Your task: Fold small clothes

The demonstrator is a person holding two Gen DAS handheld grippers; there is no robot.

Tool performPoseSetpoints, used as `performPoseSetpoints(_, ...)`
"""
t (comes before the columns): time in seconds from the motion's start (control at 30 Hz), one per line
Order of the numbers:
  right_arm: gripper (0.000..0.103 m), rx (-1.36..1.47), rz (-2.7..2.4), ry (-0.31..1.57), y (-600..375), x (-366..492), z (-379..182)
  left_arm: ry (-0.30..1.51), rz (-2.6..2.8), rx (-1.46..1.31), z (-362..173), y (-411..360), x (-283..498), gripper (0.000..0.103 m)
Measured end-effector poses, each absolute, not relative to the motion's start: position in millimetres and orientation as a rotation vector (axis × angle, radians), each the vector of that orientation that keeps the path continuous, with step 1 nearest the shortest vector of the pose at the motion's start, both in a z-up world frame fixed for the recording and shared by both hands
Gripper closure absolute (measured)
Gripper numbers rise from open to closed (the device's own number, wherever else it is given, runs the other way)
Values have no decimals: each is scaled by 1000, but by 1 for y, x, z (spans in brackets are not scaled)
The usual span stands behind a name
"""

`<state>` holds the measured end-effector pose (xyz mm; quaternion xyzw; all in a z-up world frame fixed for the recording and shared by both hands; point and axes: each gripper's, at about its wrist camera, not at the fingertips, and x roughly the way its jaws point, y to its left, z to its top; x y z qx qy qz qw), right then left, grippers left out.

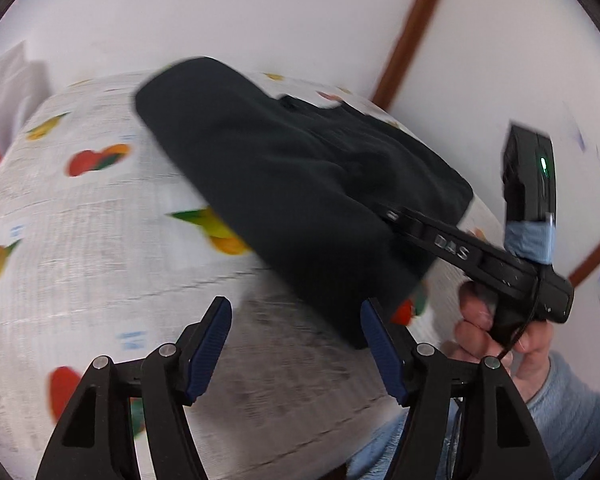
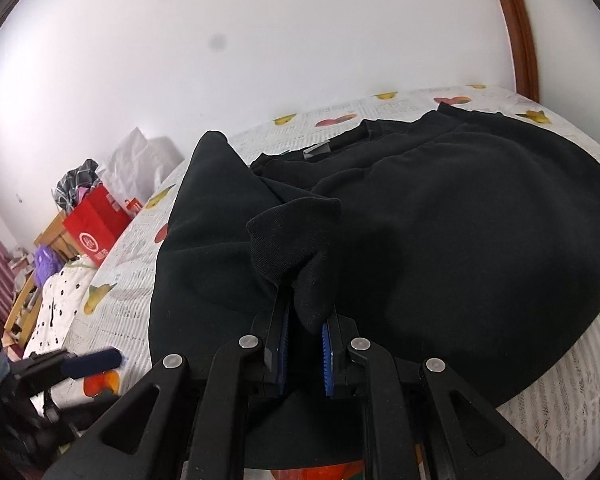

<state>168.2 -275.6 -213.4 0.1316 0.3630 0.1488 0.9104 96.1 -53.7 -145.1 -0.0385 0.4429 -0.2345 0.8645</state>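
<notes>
Black sweatshirt [image 2: 440, 216]: spread on fruit-print bedcover [image 1: 80, 240], long axis running away toward the wall. Right gripper [image 2: 304, 344] clamped on one bunched fold at its near edge. Left gripper [image 1: 296, 344] empty, jaws apart, beside the garment.

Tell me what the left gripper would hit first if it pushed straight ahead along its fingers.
Probably the fruit-print sheet: nothing lies between the open left gripper's fingers. The black garment sits just right of that line, close to the right finger, though blur makes depth uncertain.
</notes>
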Motion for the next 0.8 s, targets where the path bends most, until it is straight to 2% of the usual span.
performPoseSetpoints(0.27, 91, 267, 351, 747, -281, 173, -212, 964, -410, -20, -166, -90, 107, 37)
performPoseSetpoints(0.57, 89, 265, 373, 774, -277, 206, -209, 951, -304, -42, -163, -63, 140, 37)
performPoseSetpoints(0.67, 83, 257, 362, 784, -274, 216, -208, 956, -284, -68, -162, -51, 145, 37)
performPoseSetpoints(0.73, 72, 269, 352, 780, -276, 221, -206, 962, -306, -81, -161, -47, 145, 37)
performPoseSetpoints(0.8, 70, 288, 352, 775, -277, 227, -205, 969, -348, -98, -160, -48, 145, 37)
